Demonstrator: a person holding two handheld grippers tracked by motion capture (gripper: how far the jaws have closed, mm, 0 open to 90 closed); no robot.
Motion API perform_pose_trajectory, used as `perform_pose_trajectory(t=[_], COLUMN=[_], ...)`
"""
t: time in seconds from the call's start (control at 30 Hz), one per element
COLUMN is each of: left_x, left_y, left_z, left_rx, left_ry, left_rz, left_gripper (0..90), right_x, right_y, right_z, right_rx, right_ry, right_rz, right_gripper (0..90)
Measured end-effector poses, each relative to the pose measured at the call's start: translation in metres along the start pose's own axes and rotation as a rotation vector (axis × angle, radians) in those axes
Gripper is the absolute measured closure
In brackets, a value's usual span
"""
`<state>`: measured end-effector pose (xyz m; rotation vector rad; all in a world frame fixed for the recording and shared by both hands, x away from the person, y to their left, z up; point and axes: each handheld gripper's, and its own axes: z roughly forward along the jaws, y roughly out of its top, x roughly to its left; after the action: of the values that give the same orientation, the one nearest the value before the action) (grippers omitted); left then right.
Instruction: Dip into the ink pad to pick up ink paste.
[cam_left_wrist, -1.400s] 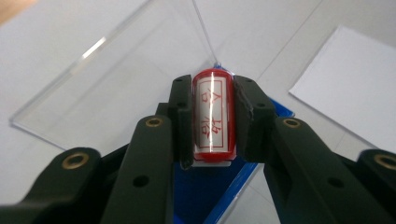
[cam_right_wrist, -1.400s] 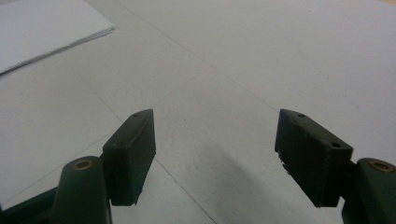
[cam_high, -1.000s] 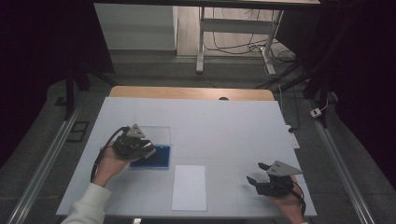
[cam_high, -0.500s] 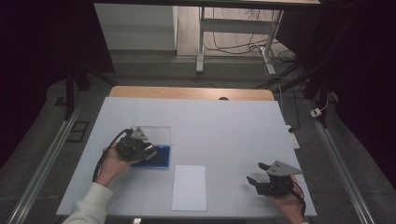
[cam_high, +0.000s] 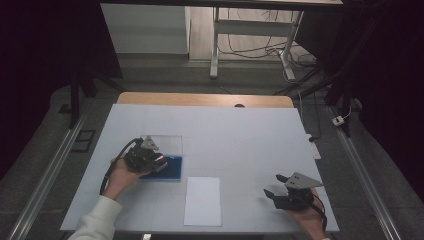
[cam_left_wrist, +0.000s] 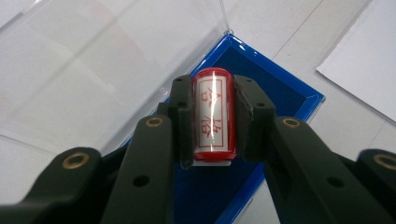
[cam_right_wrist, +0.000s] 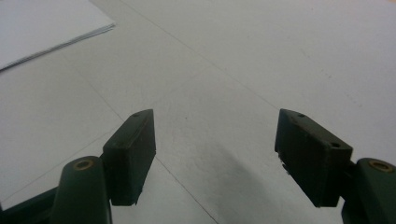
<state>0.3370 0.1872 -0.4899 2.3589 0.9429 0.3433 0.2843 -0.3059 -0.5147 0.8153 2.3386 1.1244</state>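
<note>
A red stamp (cam_left_wrist: 213, 116) is clamped between the jaws of the left gripper (cam_left_wrist: 212, 119) above the blue ink pad (cam_left_wrist: 271, 93); red characters are printed on its white label, but cannot be read. The right gripper (cam_right_wrist: 215, 154) is held agape, empty, over the white table (cam_right_wrist: 261, 56), near a paper sheet (cam_high: 202, 200).

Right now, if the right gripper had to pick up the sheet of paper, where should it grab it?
Probably the right long edge of the sheet of paper, coming in low from the right gripper side. It lies flat on the table, so only a lifted edge or corner offers a pinch; the jaws already stand open.
</note>
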Motion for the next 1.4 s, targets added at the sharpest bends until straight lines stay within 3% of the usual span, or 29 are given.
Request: perform_pose_trajectory(t=[0.83,1.1,1.23,1.3,1.4], left_x=[-0.006,-0.009,-0.005,-0.005,-0.005], left_y=[-0.004,-0.004,-0.001,-0.001,0.002], left_z=[0.005,0.005,0.0,-0.002,-0.009], left_rx=[-0.011,-0.013,-0.009,-0.026,-0.09], left_ry=[0.034,0.049,0.028,0.037,0.007], left_rz=[0.003,0.024,0.012,0.019,-0.001], left_gripper=[71.2,71.1,70.8,70.7,70.6], right_x=[0.002,0.003,0.002,0.002,0.001], right_y=[0.003,0.003,0.003,0.003,0.002], right_z=[-0.001,-0.001,-0.002,-0.002,-0.002], right_rx=[-0.009,-0.012,-0.011,-0.009,-0.006], right_ry=[-0.003,-0.001,-0.003,-0.005,-0.004], right_rz=[-0.004,-0.008,-0.01,-0.004,-0.005], right_gripper=[28.6,28.5,28.6,28.6,28.6])
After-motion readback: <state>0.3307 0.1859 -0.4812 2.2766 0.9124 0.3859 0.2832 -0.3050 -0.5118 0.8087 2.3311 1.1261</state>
